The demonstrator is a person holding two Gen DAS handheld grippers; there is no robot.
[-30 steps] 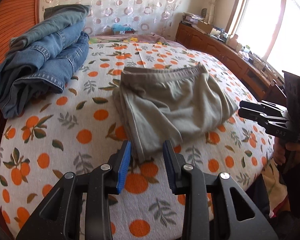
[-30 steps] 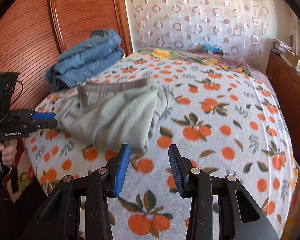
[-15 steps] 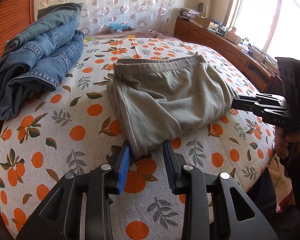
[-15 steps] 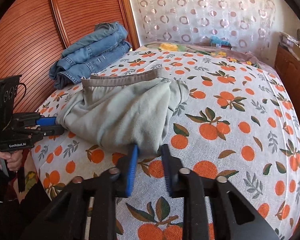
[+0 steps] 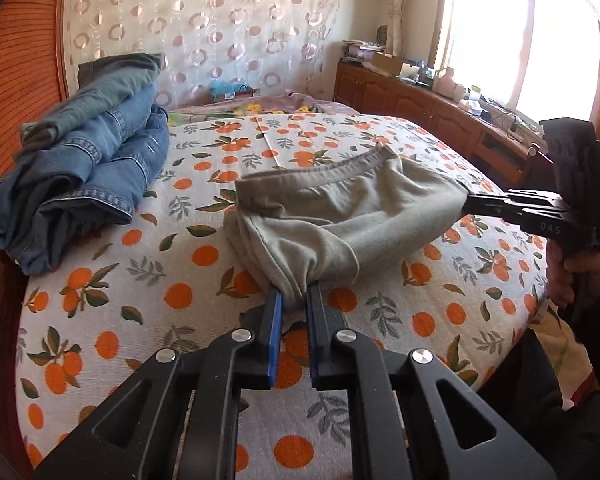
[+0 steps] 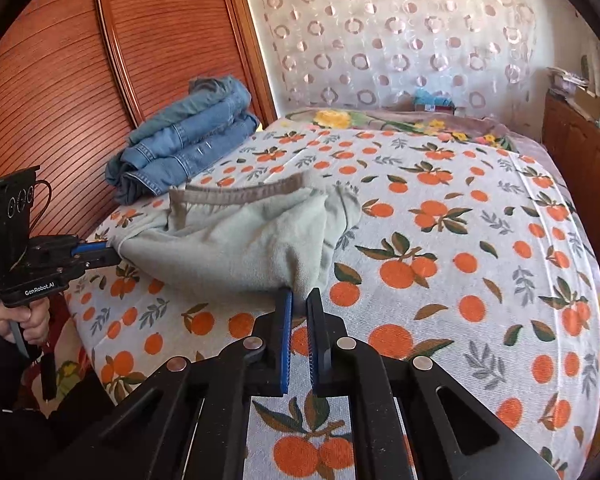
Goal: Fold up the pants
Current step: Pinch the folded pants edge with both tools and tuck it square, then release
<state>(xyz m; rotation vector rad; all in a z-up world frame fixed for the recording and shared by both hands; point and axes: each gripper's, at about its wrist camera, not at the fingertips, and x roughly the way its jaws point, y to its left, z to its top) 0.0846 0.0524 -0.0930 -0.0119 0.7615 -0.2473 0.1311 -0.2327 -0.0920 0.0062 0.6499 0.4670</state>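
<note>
Grey-green pants (image 5: 340, 216) lie folded into a short bundle on the orange-print bed (image 5: 148, 280), waistband on the far side. My left gripper (image 5: 294, 298) is closing its jaws on the near left corner, and the cloth is bunched between the blue pads. My right gripper (image 6: 299, 296) is closing on the near right corner of the pants (image 6: 236, 236), with fabric pinched between its pads. Each view shows the other gripper at the side: the right one (image 5: 470, 204) and the left one (image 6: 114, 254), both at the pants' edge. The near edge is raised off the sheet.
A pile of folded blue jeans (image 5: 92, 160) (image 6: 188, 140) sits at the bed's far left by the wooden headboard (image 6: 60, 80). A wooden cabinet (image 5: 420, 96) with clutter runs under the window on the right. A patterned curtain hangs behind.
Both grippers have gone from open to pinched on the pants' near corners. The near edge of the pants has lifted and bunched.
</note>
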